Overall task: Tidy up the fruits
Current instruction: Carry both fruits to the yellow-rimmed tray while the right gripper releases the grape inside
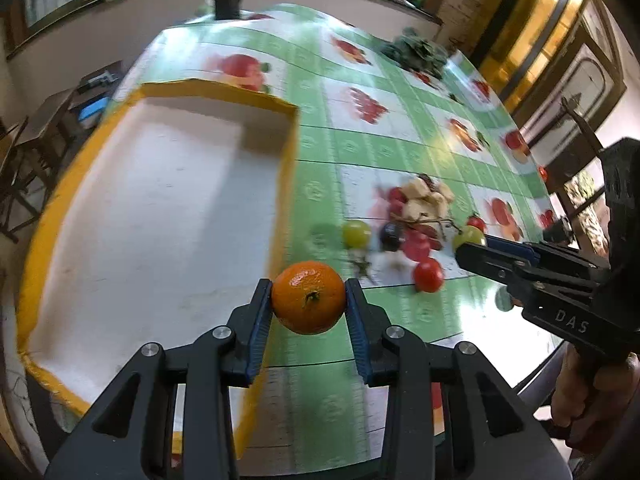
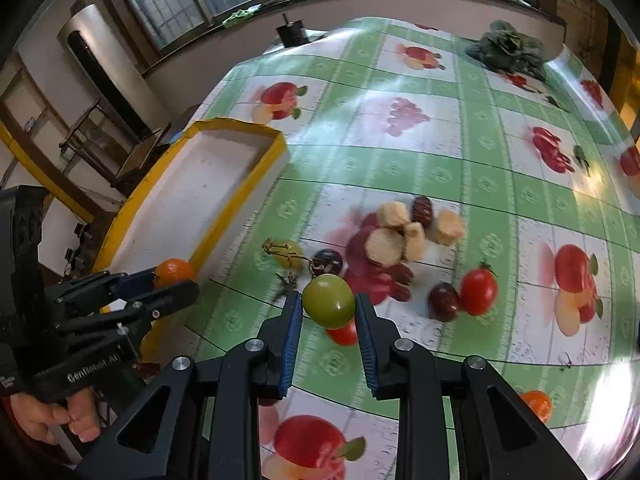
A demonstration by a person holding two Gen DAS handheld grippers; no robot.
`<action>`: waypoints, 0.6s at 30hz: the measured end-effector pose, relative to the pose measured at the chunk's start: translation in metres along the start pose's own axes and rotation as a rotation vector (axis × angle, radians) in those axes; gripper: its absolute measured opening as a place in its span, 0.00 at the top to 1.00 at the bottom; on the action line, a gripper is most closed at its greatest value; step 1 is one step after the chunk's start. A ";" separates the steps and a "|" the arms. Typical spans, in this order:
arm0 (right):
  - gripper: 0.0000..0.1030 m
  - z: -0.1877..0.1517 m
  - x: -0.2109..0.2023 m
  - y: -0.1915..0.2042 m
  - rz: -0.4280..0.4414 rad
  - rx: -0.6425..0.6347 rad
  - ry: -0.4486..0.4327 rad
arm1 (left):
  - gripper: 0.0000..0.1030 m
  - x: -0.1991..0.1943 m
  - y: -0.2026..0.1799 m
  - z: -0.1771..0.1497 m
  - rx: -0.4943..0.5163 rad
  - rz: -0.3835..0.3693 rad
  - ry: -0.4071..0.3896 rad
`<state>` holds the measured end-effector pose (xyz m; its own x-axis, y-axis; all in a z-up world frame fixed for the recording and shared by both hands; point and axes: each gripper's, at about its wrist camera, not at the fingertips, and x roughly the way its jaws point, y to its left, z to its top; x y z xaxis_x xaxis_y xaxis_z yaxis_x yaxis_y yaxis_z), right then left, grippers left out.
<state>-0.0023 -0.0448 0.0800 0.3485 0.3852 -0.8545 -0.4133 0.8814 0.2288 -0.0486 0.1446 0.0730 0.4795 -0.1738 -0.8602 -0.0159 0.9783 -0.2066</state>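
- Two fruits are up off the worktop at once, one in each tool
- Left tool [image 1: 308, 300] is closed on a mandarin [image 1: 308, 297], its blue pads pressed to either side; the fruit hangs over the near right edge of the yellow-rimmed tray [image 1: 289, 148], stem end facing the camera
- Right tool [image 2: 329, 312] is closed on a green grape [image 2: 329, 301], held above the tablecloth with a cherry tomato [image 2: 343, 335] showing just below it
- Loose fruit lies in a cluster to the right of the tray: pale apple chunks [image 2: 394, 236], a dark grape [image 2: 329, 261], another green grape [image 2: 289, 251] with a bare stem [image 2: 280, 249] across it, a red cherry tomato [image 2: 479, 291] touching a dark red grape [image 2: 443, 301]
- A second mandarin [image 2: 537, 403] sits apart, near the worktop's right edge in the right wrist view
- The tray has a white floor and holds nothing; it lies on the left part of the worktop
- Green-and-white tablecloth [image 2: 488, 184] with printed fruit covers the worktop
- A bunch of dark leafy greens [image 2: 508, 50] rests at the far right corner
- A hand [image 2: 52, 416] grips the left tool's handle
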 end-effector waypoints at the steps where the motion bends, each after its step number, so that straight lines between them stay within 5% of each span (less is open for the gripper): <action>1: 0.74 0.002 0.001 0.005 0.005 -0.008 0.000 | 0.68 -0.002 0.005 -0.001 -0.008 0.007 -0.003; 10: 0.74 0.011 0.011 0.040 0.050 -0.068 0.011 | 0.68 -0.009 0.061 -0.023 -0.080 0.086 0.027; 18: 0.74 0.019 0.020 0.077 0.101 -0.125 0.020 | 0.68 0.002 0.062 -0.051 -0.079 0.055 0.112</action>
<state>-0.0117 0.0362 0.0892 0.2837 0.4637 -0.8393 -0.5472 0.7971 0.2554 -0.0934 0.1990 0.0342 0.3747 -0.1361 -0.9171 -0.1108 0.9755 -0.1900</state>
